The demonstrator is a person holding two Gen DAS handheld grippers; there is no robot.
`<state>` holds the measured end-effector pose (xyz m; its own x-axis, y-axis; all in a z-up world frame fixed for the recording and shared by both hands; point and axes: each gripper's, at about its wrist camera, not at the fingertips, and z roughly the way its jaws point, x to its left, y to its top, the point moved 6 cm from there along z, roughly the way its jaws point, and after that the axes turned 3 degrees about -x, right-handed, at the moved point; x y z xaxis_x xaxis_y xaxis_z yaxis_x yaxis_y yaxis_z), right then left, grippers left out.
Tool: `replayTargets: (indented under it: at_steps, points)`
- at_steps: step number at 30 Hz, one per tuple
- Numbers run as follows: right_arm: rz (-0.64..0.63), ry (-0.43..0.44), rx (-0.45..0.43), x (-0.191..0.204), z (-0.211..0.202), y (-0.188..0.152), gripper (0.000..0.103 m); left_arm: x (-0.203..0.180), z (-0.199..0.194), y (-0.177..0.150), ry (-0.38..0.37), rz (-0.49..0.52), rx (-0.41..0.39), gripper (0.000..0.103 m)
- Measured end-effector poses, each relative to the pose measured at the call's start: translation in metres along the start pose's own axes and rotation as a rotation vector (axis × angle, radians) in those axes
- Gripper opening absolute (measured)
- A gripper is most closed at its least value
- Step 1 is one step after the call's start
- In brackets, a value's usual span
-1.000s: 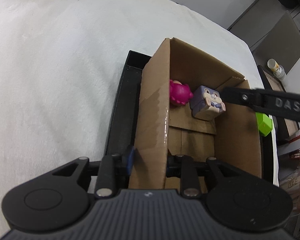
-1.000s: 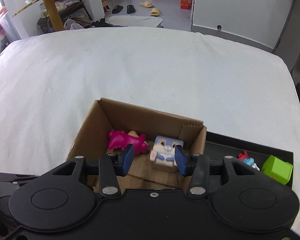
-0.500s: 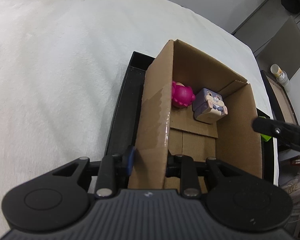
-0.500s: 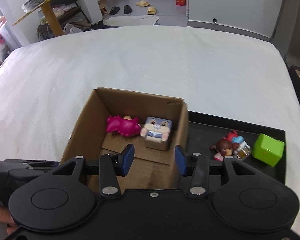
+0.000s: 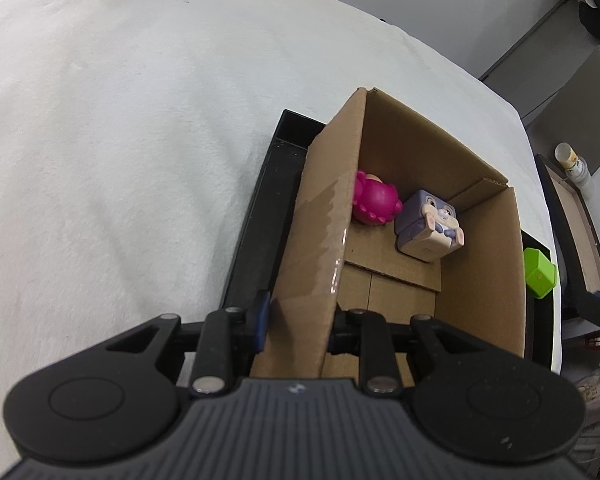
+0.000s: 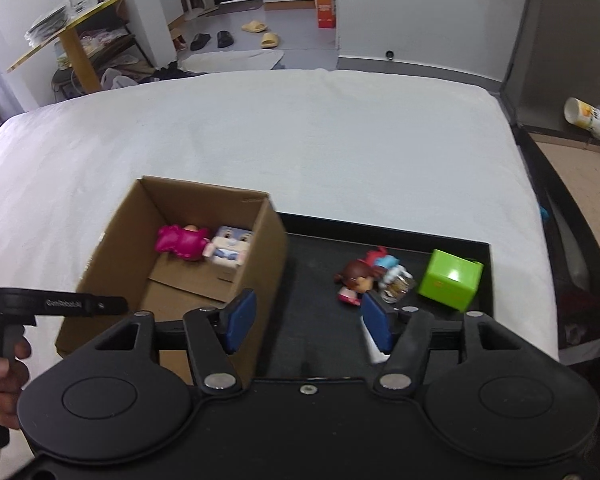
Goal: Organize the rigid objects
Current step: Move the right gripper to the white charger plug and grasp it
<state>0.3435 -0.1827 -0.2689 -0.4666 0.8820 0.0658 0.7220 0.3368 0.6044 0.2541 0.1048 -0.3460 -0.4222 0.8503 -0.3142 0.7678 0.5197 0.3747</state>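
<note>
Brown cardboard box [image 5: 480, 240] sits on a black tray [image 6: 320, 264], holding a pink toy [image 5: 374, 202] and a grey rabbit cube [image 5: 430, 226]; left gripper [image 5: 300, 320] pinches its wall; right gripper [image 6: 308, 316] is opening, empty, above the tray near a green cube [image 6: 450, 278].

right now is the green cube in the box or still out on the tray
Out. The green cube sits on the black tray, right of the cardboard box, beside the small figurines.

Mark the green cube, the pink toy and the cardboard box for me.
green cube [image 6: 450, 280], right wrist view, its front face.
pink toy [image 5: 374, 202], left wrist view, its rounded body.
cardboard box [image 5: 320, 240], left wrist view, its left wall.
</note>
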Motion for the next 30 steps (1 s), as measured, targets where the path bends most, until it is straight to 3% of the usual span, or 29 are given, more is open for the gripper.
replayTargets:
  at_steps: [12,30]
  points:
    - [-0.001,0.009,0.032,-0.032,0.007,-0.029,0.062,0.001,0.003,0.002,-0.012,0.015,0.029,0.025]
    - [-0.012,-0.038,0.124,-0.058,0.076,-0.056,0.053,-0.002,0.005,-0.001,-0.03,0.042,0.04,0.026]
